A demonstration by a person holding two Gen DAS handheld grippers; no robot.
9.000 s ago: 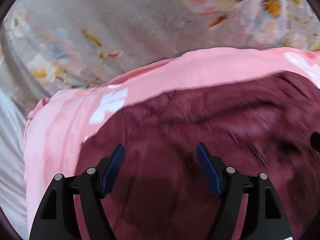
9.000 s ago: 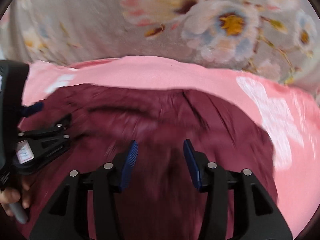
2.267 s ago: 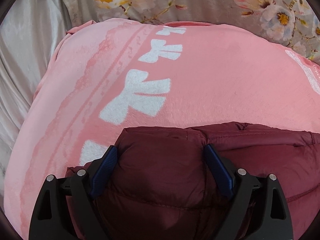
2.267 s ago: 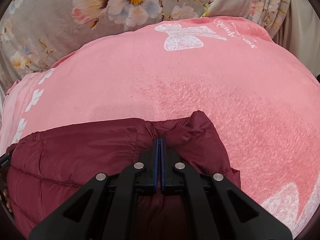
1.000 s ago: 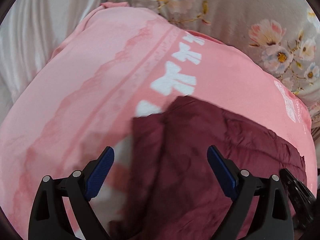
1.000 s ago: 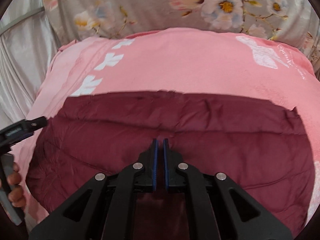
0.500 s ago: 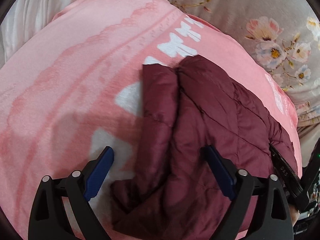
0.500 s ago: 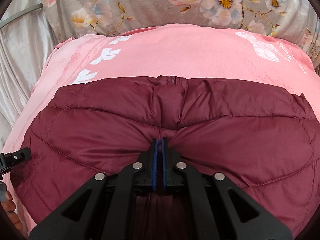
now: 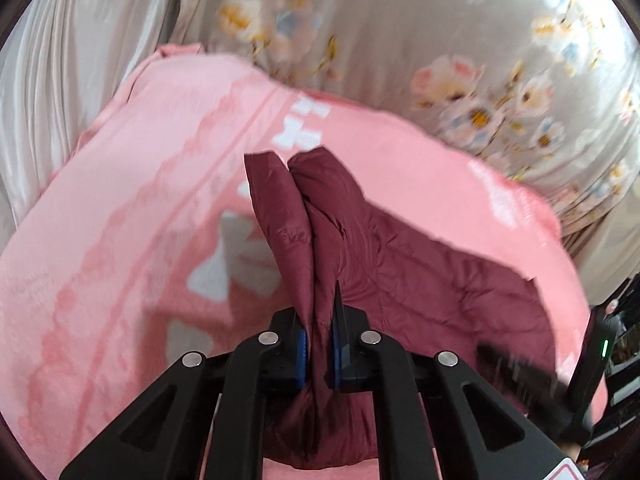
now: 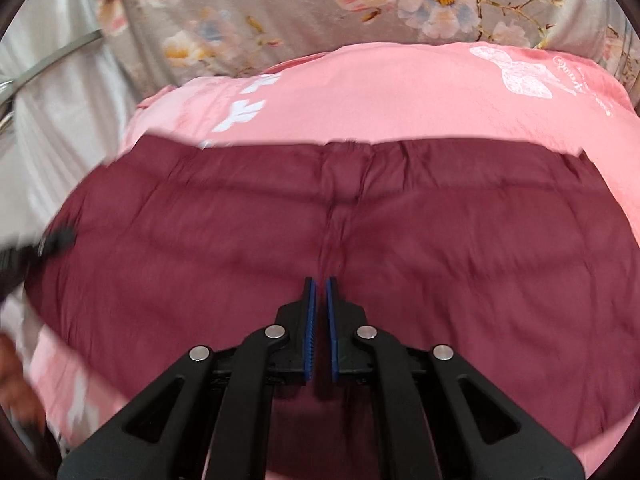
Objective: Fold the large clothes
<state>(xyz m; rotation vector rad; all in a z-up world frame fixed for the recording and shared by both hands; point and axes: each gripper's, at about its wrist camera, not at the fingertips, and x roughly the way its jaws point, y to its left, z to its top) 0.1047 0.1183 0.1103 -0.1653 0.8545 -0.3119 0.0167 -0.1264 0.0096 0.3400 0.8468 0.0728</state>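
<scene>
A maroon quilted puffer jacket (image 10: 400, 232) lies on a pink blanket (image 10: 400, 96) with white bows. In the left wrist view the jacket (image 9: 400, 264) bunches into a ridge that runs away from me. My left gripper (image 9: 319, 344) is shut on the near end of that ridge. My right gripper (image 10: 320, 308) is shut on the jacket's near middle, by its zipper seam. The left gripper also shows, blurred, at the left edge of the right wrist view (image 10: 40, 246).
A grey flowered sheet (image 10: 360, 0) lies beyond the blanket. Pale satin cloth (image 9: 60, 60) hangs at the left. A metal rail (image 10: 48, 62) crosses the upper left. The other gripper and a dark device with a green light (image 9: 596, 364) sit at the right.
My left gripper has closed on the jacket's edge fold; half a second ago it was open over it. The right gripper stays shut on the jacket, which has shifted slightly.
</scene>
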